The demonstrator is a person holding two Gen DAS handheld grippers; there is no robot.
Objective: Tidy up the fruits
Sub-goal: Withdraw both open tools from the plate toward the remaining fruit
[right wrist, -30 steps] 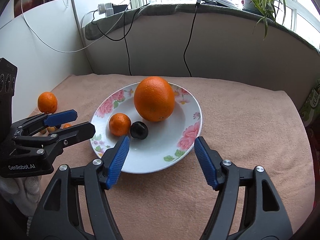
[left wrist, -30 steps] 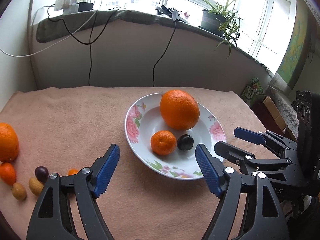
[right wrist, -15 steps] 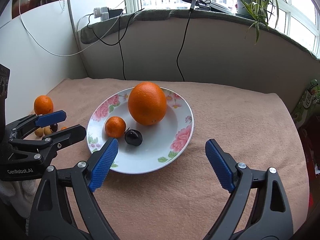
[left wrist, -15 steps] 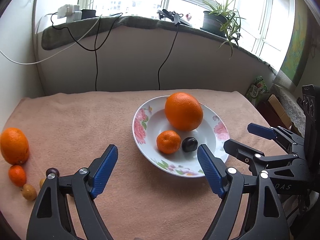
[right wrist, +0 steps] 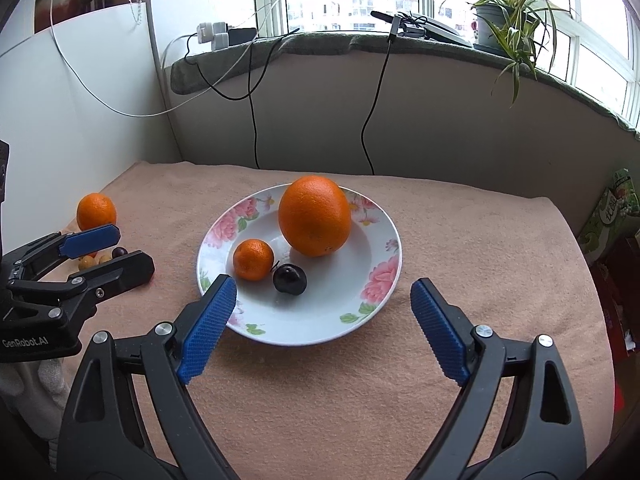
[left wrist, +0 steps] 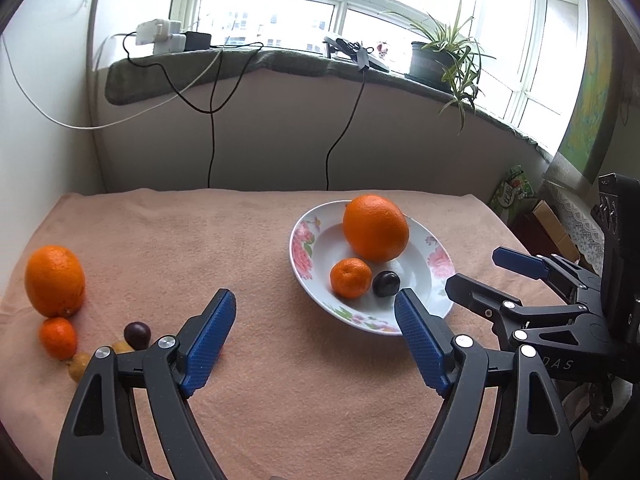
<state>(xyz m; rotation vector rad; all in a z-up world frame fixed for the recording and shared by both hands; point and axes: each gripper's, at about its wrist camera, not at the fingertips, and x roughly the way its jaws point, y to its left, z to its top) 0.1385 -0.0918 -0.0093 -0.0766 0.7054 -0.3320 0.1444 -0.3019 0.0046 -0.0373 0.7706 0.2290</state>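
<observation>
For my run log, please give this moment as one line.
left gripper: open, empty | right gripper: just opened, empty | white floral plate: big orange, mandarin, dark plum

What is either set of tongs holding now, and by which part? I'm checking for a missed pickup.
Nothing is held. The left tongs and right tongs both stand open over the cloth, empty; the fruit lies on the plate and cloth.

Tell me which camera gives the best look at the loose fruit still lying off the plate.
The left wrist view: the loose fruit lies in plain sight at its left edge, from the big orange down to the small pieces. In the right wrist view the left gripper covers most of that cluster; only the orange shows clearly.
</observation>
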